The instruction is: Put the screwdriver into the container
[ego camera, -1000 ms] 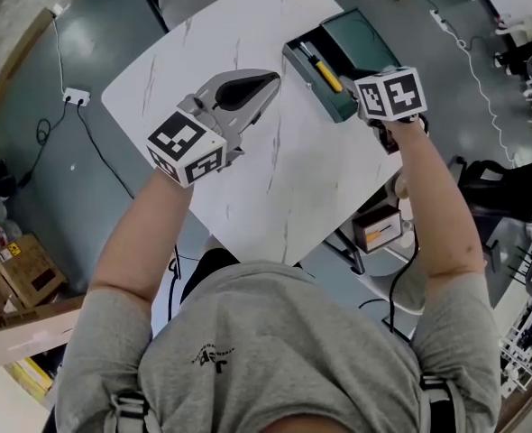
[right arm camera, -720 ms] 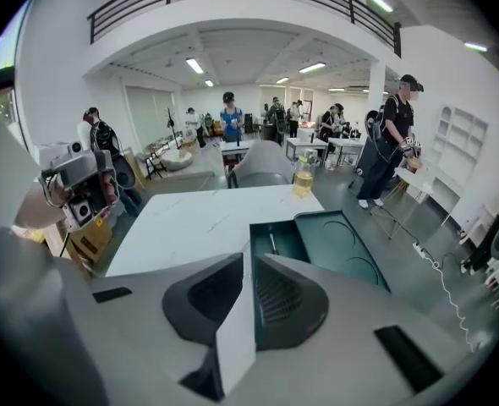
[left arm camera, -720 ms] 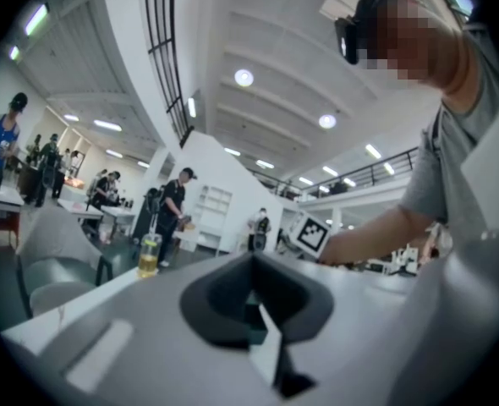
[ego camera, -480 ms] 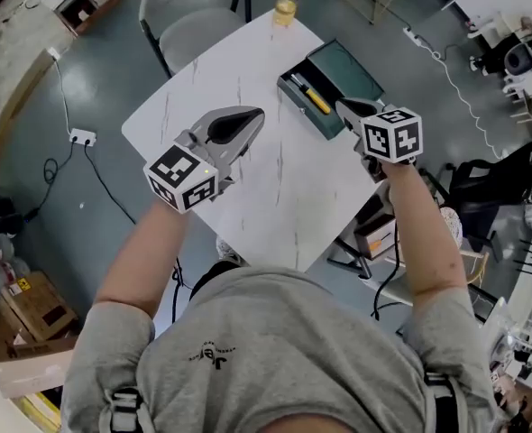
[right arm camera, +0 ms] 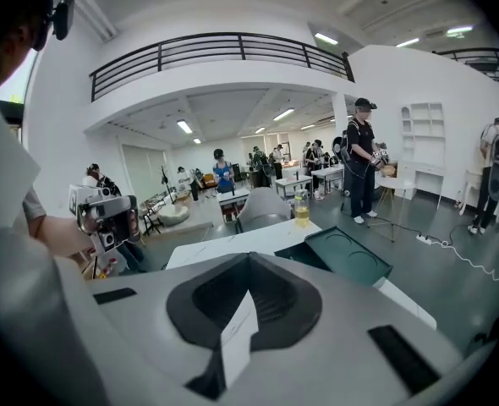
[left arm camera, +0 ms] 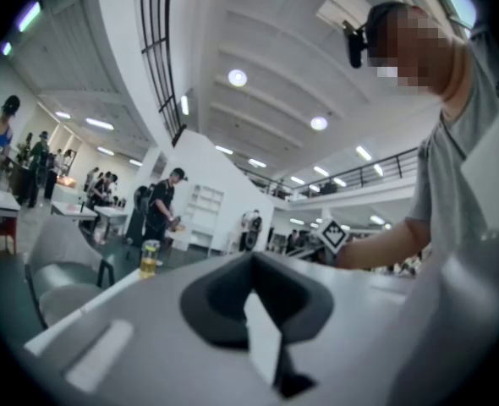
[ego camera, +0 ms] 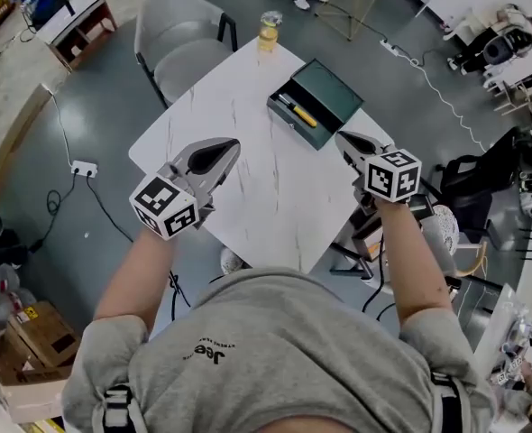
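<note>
The screwdriver (ego camera: 298, 113) is lying in the container (ego camera: 334, 97) by the table's (ego camera: 248, 197) far right corner. It is looking light and rigid, and its yellow handle is offering the surest hold. The right gripper (ego camera: 342, 136) has just been closing on nothing. The left gripper (ego camera: 235, 142) is sitting closed and empty.

White table (ego camera: 266, 188) bears green container (ego camera: 334, 97); yellow bottle (ego camera: 268, 29) at corner.

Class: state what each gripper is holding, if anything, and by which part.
Nothing is held. Left gripper and right gripper both have jaws together, empty; the screwdriver lies in the container.
</note>
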A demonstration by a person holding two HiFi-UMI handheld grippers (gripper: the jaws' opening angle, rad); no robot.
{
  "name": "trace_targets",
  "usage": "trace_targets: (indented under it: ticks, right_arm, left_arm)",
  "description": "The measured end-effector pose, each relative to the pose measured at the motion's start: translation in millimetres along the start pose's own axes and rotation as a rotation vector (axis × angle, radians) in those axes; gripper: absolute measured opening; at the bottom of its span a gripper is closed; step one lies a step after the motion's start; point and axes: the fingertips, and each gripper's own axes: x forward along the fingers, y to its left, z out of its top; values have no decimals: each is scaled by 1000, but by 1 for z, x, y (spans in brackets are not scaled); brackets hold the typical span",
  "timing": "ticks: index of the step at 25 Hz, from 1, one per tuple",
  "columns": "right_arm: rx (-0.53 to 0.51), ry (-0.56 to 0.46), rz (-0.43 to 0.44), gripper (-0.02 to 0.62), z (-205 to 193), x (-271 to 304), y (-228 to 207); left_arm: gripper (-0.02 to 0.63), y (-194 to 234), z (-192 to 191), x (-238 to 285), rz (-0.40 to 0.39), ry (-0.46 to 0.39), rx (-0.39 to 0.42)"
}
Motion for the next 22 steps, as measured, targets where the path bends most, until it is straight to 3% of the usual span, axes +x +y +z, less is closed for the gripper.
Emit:
trace_targets:
  ticks: [5,10,22]
  right_arm:
    - [-21,-18,28,9,-3,-33,-3]
    - [-48,-31,88,9,-13,-62,-17]
    - [-105,-51,311,9,-32,-114,-11]
  left_arm:
    - [5,-26,13,-2,38,-16,-3]
    - [5,-57,19,7,128,-46,-5]
    - [5,-177,22,38,239,-64,3]
